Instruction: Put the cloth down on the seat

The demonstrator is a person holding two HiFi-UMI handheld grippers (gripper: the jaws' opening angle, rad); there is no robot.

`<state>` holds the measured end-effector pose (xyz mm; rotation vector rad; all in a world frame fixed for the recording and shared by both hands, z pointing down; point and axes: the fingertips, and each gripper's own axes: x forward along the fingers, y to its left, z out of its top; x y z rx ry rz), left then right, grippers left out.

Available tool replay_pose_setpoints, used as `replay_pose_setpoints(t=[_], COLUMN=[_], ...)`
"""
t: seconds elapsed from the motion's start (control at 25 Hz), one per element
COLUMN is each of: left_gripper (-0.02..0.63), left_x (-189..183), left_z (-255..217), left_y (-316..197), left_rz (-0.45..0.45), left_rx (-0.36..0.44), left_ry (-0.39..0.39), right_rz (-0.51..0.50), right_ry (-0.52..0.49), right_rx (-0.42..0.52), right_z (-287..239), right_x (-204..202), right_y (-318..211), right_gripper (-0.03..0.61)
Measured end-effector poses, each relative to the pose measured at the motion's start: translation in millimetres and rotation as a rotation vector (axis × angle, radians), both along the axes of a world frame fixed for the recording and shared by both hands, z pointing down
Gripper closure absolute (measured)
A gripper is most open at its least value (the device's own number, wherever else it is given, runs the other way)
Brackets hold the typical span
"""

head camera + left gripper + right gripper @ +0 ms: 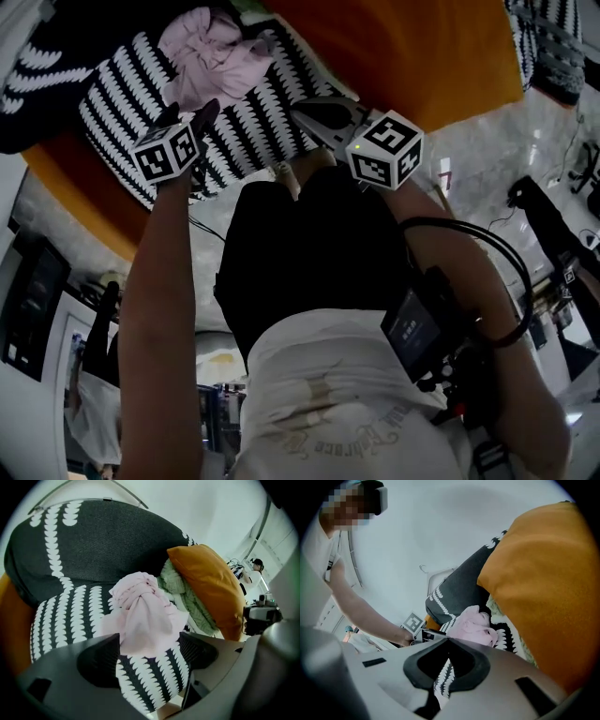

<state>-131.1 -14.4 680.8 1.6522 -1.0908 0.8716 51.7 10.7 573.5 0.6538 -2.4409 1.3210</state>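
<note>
A crumpled pink cloth (211, 52) lies on the black seat cushion with white leaf rows (253, 131). My left gripper (187, 112) hovers just in front of the cloth, jaws wide open and empty. In the left gripper view the cloth (140, 616) rests on the seat (70, 616) beyond the spread fingers (101, 660), free of both pads. My right gripper (300, 111) is over the cushion's near right edge, apart from the cloth. In the right gripper view its jaws (447, 641) meet at the tips with nothing held, and the cloth (476, 625) lies further on.
A big orange cushion (403, 47) fills the right of the seat, with a pale green knit throw (187, 597) tucked against it. The dark patterned backrest (93, 536) rises behind the cloth. Black gear and cables (553, 234) sit on the marble floor at right.
</note>
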Motion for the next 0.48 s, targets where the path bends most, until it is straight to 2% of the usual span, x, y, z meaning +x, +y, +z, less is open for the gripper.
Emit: replay_pose_setpoints(t=[0.16, 0.36, 0.48], left_gripper=[0.224, 0.225, 0.225], left_x=[17, 17, 16], left_z=[-9, -31, -42], left_y=[40, 99, 128], left_rz=[0.020, 0.110, 0.120], left_rx=[-0.020, -0.026, -0.034], left_ry=[0.002, 0.039, 0.069], right_rz=[-0.022, -0.041, -0.046], right_ry=[0.024, 0.043, 0.056], right_rx=[0.003, 0.041, 0.041], right_z=[-5, -25, -29], right_x=[9, -19, -32], right_y=[1, 7, 16], right_gripper=[0.563, 0.563, 0.563])
